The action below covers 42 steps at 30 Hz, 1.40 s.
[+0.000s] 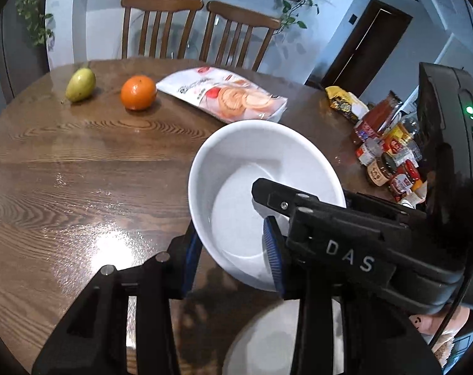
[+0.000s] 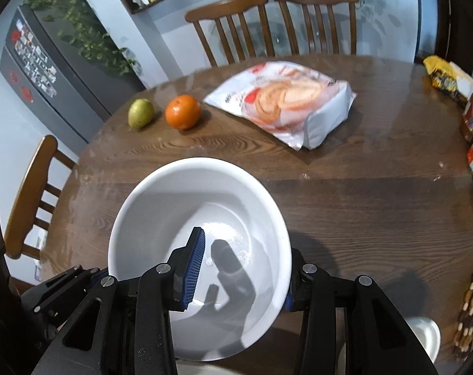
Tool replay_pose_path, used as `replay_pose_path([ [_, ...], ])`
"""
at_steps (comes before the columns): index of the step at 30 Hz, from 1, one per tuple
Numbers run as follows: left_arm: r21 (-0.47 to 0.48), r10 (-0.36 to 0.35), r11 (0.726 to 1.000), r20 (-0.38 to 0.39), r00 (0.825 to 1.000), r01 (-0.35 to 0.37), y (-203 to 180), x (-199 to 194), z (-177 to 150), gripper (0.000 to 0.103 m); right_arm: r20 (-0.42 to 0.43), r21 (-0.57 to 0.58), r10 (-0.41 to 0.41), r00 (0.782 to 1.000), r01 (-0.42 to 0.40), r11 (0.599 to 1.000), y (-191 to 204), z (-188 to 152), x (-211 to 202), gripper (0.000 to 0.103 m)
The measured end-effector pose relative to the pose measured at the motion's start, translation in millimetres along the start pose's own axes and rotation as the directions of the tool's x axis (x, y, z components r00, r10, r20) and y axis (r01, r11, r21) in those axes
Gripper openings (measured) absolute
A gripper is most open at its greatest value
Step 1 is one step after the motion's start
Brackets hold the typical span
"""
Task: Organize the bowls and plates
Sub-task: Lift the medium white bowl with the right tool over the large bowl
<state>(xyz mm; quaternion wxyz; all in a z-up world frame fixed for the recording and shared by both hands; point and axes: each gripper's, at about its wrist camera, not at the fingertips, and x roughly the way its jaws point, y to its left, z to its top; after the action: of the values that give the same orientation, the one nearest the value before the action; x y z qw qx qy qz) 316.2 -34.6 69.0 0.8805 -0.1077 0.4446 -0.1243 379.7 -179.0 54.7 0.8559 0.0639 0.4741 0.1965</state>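
- Left wrist view: the white bowl (image 1: 252, 168) hangs above the wooden table (image 1: 80, 172), held on opposite sides by both tools; its mouth faces up and tips toward the camera. It is round, so no long axis shows.
- The left gripper (image 1: 233, 259) is clamped on the bowl's near-left wall, one blue pad (image 1: 272, 250) inside, the other outside against the wall.
- The right gripper (image 1: 299, 206) reaches in from the right in this view, its black finger over the bowl's right rim.
- Right wrist view: the right gripper (image 2: 239, 278) is clamped on the bowl's (image 2: 202, 193) near-right wall, one blue pad (image 2: 194, 265) inside, the other finger outside the rim.
- A second white dish (image 1: 267, 340) sits just below the held bowl at the table's near edge; whether it is a plate or a bowl cannot be told.
- Open room: bare table lies to the left and ahead of the bowl.
- At the far side lie a pear (image 2: 140, 113), an orange (image 2: 183, 112) and a snack bag (image 2: 286, 103).
- Jars and bottles (image 1: 389, 153) crowd the right edge, beside a yellow packet (image 2: 445, 76).
- Two chairs (image 2: 274, 22) stand behind the far edge.
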Motion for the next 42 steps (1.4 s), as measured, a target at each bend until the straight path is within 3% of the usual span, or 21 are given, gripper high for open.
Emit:
replay_pose_path([
  [11, 0.043, -0.031, 0.999, 0.052, 0.998, 0.029, -23, -52, -31, 0.038, 0.128, -0.051, -0.045, 0.991, 0.052, 0.997, 23, -26, -58, 0.044],
  [21, 0.036, -0.027, 0.999, 0.021, 0.999, 0.027, -30, -64, -69, 0.038, 0.164, -0.095, -0.075, 0.984, 0.091, 0.991, 39, -59, -77, 0.044],
  [26, 0.042, -0.029, 0.999, 0.009, 1.0, 0.029, -32, -57, -89, 0.038, 0.162, -0.072, -0.052, 0.985, 0.064, 0.995, 32, -79, -75, 0.044],
  [32, 0.09, -0.036, 0.995, -0.024, 0.999, 0.038, -44, -52, -107, 0.038, 0.167, -0.058, -0.085, 0.982, 0.096, 0.994, 22, -99, -75, 0.044],
  [38, 0.087, -0.045, 0.995, -0.048, 0.998, 0.049, -38, -43, -120, 0.039, 0.121, -0.026, -0.022, 0.992, 0.025, 0.999, 4, -114, -65, 0.044],
  [42, 0.106, -0.021, 0.994, -0.068, 0.997, 0.028, -43, -37, -125, 0.039, 0.105, -0.022, -0.052, 0.993, 0.055, 0.998, 4, -122, -57, 0.044],
])
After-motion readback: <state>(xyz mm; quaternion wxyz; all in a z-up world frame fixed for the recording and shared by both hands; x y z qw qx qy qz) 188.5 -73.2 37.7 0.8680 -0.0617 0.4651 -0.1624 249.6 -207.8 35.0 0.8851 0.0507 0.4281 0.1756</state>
